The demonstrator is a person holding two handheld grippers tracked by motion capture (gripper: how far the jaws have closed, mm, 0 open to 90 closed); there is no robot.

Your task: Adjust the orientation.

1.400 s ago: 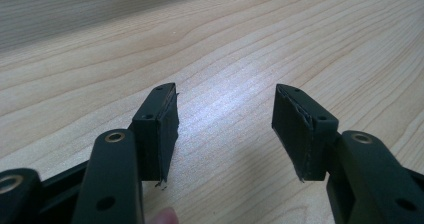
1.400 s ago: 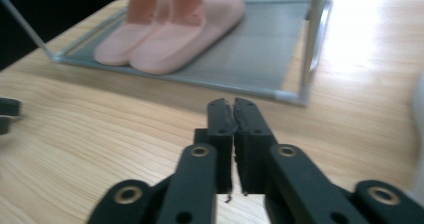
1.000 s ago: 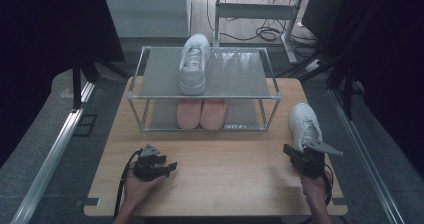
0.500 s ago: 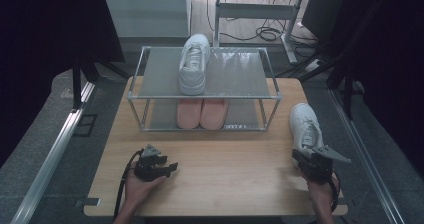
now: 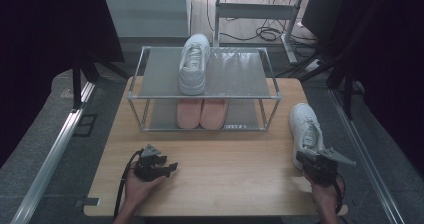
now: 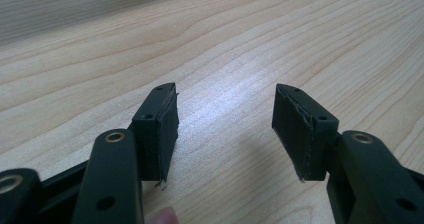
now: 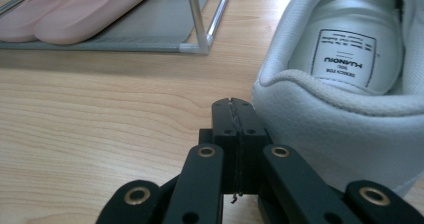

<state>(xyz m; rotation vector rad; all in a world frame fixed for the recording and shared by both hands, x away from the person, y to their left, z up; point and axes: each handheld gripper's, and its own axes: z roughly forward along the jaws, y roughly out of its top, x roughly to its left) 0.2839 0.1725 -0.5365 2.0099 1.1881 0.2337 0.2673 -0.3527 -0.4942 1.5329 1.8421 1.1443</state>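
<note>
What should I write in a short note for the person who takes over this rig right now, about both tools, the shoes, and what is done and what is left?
Left tool: jaws open, holding nothing, low over the bare wooden table at the front left.
Right tool: jaws shut on nothing, just beside the heel of the white shoe on the table, at the front right.
Rack: a matching white shoe on the top shelf, a pair of pink slippers on the lower shelf.
Done: one white shoe is on the rack.
Left, probably: open the right tool, grip the shoe on the table by its heel, and place it beside its mate on top.
</note>
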